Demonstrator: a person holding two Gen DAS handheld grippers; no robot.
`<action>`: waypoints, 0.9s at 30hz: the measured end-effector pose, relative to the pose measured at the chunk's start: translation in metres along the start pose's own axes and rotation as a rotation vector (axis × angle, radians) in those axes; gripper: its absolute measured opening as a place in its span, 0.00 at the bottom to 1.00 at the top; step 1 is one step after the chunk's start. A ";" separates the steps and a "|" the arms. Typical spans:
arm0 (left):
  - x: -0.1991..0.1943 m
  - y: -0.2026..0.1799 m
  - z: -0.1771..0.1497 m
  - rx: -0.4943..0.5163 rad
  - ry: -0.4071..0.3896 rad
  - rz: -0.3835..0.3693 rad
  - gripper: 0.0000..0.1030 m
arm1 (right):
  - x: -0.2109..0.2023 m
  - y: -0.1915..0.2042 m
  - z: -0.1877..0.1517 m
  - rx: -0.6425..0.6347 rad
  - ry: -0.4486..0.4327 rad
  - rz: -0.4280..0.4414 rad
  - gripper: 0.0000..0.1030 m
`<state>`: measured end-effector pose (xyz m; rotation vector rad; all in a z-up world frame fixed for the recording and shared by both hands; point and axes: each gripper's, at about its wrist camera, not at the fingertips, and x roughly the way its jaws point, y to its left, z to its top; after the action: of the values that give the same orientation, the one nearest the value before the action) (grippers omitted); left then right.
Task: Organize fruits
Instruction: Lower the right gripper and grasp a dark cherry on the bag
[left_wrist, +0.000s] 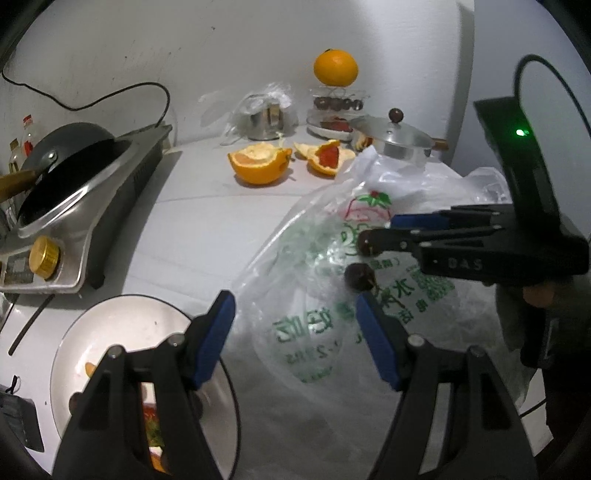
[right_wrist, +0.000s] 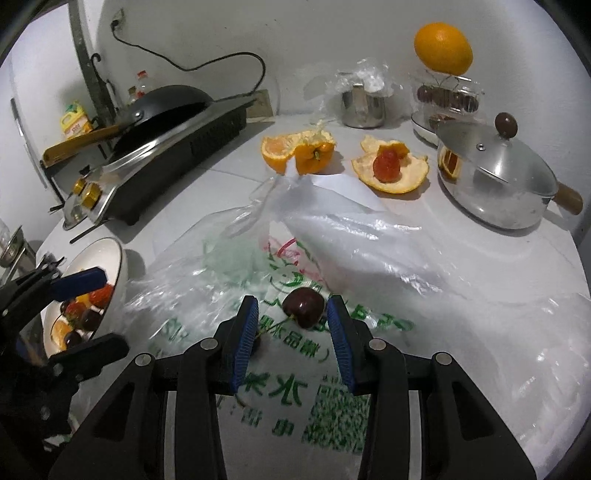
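A dark red cherry lies on a clear plastic bag printed in green. My right gripper is open, its blue pads either side of the cherry, not touching it. In the left wrist view the right gripper hovers over the bag; one cherry lies below it and a second cherry shows at its tips. My left gripper is open and empty, between the bag and a white bowl. The bowl holds cherries, strawberries and orange pieces.
Peeled orange halves and a peel holding a strawberry lie behind the bag. A steel lidded pot stands right, a whole orange on a tiered stand behind it. A stove with a black pan stands left.
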<state>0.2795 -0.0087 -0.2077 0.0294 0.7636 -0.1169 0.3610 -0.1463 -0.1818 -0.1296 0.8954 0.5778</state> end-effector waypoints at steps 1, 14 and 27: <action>0.001 0.002 0.000 -0.004 0.000 -0.002 0.67 | 0.003 -0.001 0.001 0.006 0.004 -0.001 0.40; 0.006 0.002 -0.001 -0.022 0.014 0.005 0.67 | 0.032 -0.008 0.001 0.059 0.073 0.007 0.34; -0.003 -0.010 0.000 -0.003 0.003 0.015 0.67 | 0.001 0.001 0.000 0.038 0.018 0.042 0.29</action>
<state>0.2759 -0.0179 -0.2057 0.0324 0.7669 -0.1009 0.3615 -0.1450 -0.1828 -0.0821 0.9280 0.5998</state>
